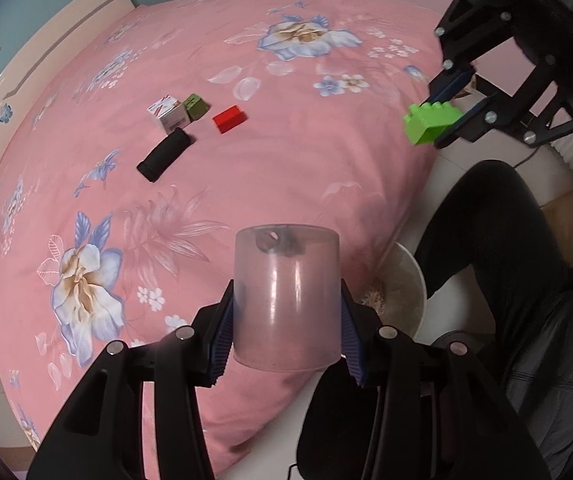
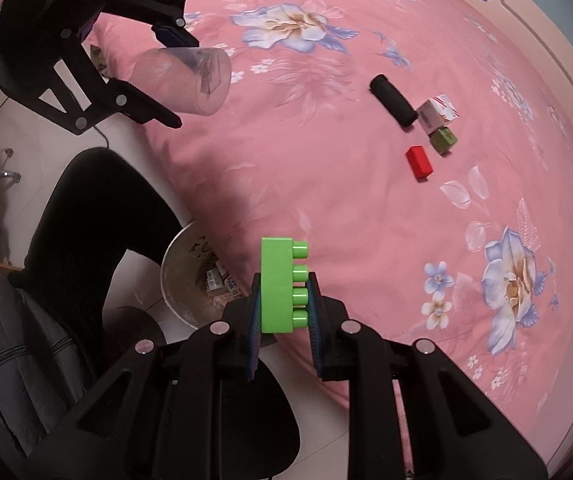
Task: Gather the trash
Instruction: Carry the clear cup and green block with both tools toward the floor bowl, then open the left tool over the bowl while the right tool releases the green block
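My left gripper [image 1: 286, 320] is shut on a clear plastic cup [image 1: 286, 300] and holds it above the bed's near edge; it also shows in the right wrist view [image 2: 184, 80]. My right gripper [image 2: 284, 308] is shut on a green toy brick [image 2: 282, 284], held over the bed edge; the brick also shows in the left wrist view [image 1: 430, 122]. On the pink bedspread [image 1: 286, 120] lie a black roll [image 1: 163, 159], a white carton [image 1: 167, 113], a small green box [image 1: 196, 107] and a red block [image 1: 229, 118].
A round white trash bin [image 2: 190, 276] with scraps inside stands on the floor by the bed edge, below both grippers; its rim shows in the left wrist view [image 1: 418, 280]. A person's dark-clad leg [image 1: 486, 220] is beside the bin. A headboard [image 1: 46, 40] borders the bed.
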Tool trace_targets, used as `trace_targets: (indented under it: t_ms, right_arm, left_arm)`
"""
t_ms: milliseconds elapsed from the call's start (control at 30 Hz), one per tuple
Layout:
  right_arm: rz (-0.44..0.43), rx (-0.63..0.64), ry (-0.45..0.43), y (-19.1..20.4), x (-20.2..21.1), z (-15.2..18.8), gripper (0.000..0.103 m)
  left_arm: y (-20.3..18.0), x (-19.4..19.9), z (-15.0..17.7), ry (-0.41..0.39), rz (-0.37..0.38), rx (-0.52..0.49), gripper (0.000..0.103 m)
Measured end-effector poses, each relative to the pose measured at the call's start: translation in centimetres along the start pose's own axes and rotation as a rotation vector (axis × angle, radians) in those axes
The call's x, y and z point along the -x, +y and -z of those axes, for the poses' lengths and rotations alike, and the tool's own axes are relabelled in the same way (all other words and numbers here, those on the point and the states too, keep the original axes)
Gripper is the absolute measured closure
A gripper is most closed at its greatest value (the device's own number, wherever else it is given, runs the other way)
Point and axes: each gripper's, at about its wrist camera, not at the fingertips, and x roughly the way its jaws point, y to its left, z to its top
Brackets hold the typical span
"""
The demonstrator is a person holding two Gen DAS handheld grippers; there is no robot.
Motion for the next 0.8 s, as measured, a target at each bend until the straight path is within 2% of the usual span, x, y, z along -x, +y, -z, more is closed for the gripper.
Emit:
trace_targets:
  t_ms: [267,533,800]
  right_arm:
    - [-0.013,0.022,-0.002,2.9,-0.3,1.1,0.082]
    - [-0.035,0.041,0.008,5.0,-1.8,2.3,0.082]
    - [-0.057,0.057,0.021,6.4,-3.3,3.3,0.082]
  left_arm:
    - [-3.9,0.4,1.8,-0.016,0.016,-0.046,0.054]
    - [-7.6,-0.8,3.6,-0.004,0.044,-0.097,0.054]
    - [-9.6,-1.7,4.8,-0.001,0.065,-0.116,0.054]
